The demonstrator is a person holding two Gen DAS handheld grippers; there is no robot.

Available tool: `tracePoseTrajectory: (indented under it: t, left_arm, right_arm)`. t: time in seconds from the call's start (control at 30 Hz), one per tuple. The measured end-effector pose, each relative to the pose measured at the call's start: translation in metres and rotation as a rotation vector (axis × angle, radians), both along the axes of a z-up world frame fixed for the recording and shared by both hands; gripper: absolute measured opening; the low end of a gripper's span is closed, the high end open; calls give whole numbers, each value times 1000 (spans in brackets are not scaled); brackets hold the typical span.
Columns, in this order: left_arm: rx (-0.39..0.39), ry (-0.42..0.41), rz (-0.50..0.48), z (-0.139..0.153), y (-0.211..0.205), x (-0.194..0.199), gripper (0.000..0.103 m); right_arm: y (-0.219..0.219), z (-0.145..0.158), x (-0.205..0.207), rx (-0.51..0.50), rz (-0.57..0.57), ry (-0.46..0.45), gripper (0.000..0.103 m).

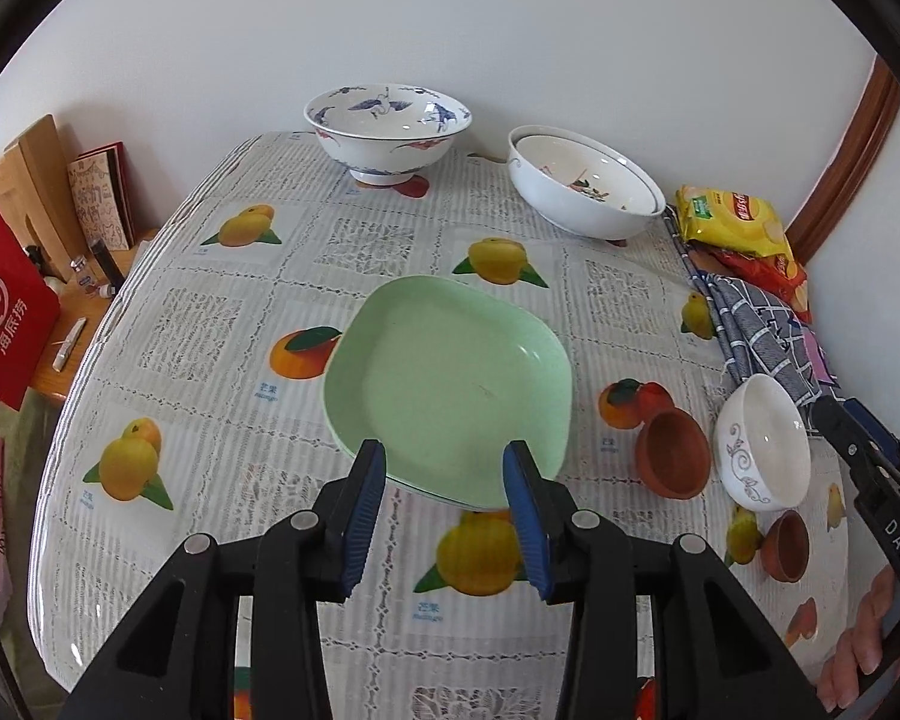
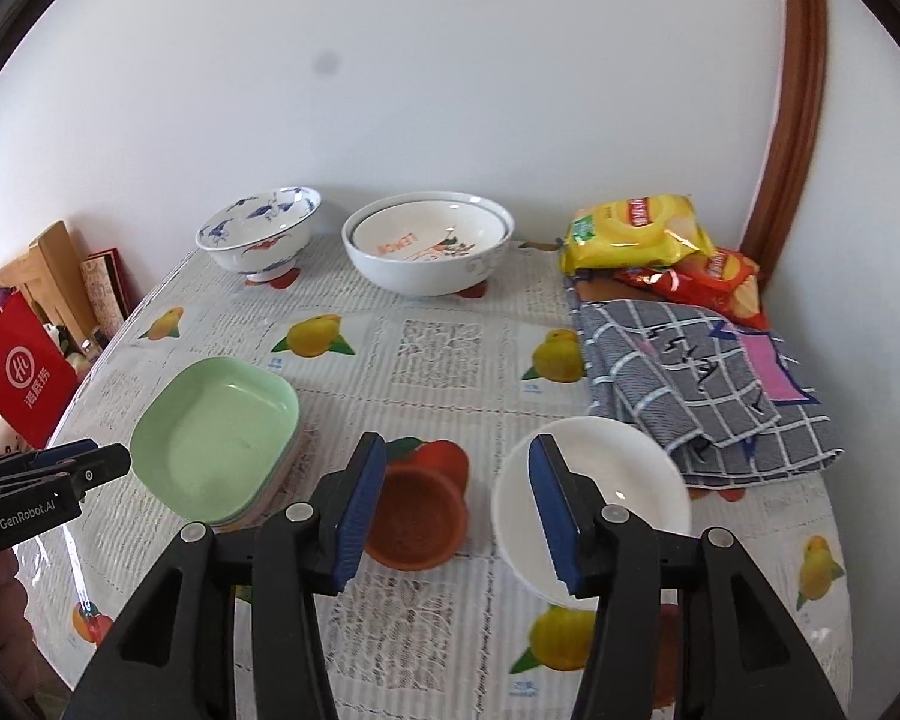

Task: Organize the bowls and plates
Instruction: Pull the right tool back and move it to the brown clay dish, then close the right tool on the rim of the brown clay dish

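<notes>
Green plate (image 1: 450,384) lies flat, corner toward left tongs (image 1: 444,516).

The near edge of the green plate stack (image 1: 450,384) lay hidden behind the left gripper's fingertips (image 1: 366,516). How many plates sat beneath the top one could not be told. The small white bowl (image 2: 594,498) was partly covered by the right gripper's pad (image 2: 555,516). The red bag (image 2: 24,369) was cut off at the left edge.
</notes>
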State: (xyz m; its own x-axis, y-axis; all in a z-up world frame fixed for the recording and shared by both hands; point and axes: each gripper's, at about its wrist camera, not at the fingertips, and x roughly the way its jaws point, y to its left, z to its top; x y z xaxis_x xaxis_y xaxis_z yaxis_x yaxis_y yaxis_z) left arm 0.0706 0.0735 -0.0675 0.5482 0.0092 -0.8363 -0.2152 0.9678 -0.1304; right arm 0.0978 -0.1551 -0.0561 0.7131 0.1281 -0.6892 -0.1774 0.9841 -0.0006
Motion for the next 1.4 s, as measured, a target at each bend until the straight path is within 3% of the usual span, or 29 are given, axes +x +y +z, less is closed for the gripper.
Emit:
tracePoseTrajectory:
  t: [0.27, 0.47, 0.6, 0.7, 0.97, 1.13, 1.23, 1.4]
  left_arm:
    - [47, -15, -55, 8, -57, -10, 39]
    - [81, -20, -67, 6, -88, -7, 39]
    - [106, -13, -80, 0, -106, -3, 39]
    - [109, -4, -87, -7, -117, 2, 39]
    - [106, -8, -71, -19, -127, 15, 39]
    - [93, 24, -120, -33, -133, 29, 39]
    - [63, 88, -146, -48, -136, 41, 43]
    - [45, 106, -146, -62, -139, 52, 43]
  right_arm:
    - [-71, 8, -38, 42, -78, -8, 55]
    - [-118, -6, -57, 115, -125, 5, 55]
    - [-140, -18, -66, 98, -170, -7, 56]
    - [-156, -28, -67, 122, -193, 41, 56]
    - [-170, -58, -58, 124, -201, 140, 56]
    - [-178, -76, -51, 116, -226, 175, 56]
    - [-181, -87, -45, 133, -230, 195, 56]
    - [-179, -103, -40, 152, -225, 222, 56]
